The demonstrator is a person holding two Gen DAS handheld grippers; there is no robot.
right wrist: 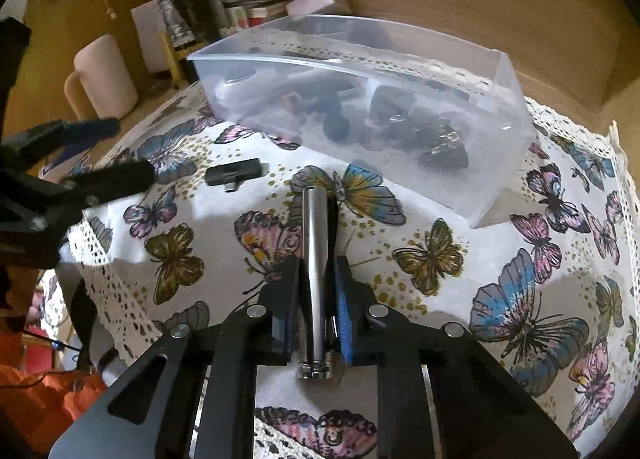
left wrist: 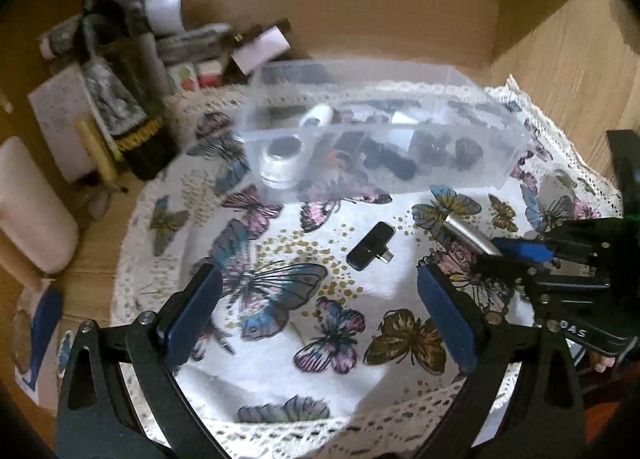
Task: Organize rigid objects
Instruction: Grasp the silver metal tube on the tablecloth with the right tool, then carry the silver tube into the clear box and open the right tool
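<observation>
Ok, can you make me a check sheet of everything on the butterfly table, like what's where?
Surface: butterfly cloth with a lace edge, on a wooden top.
Job's things: clear box already holds small dark items and a white jar; black adapter lies loose on the cloth; metal tube is held.
Clutter: dark bottle, pink mug, papers and small boxes behind the clear box.
Grippers: right gripper shut on the metal tube; left gripper open, nothing between its jaws.
Cables: thin dark wire at the lower left of the right wrist view.
Surroundings: cardboard wall behind.
</observation>
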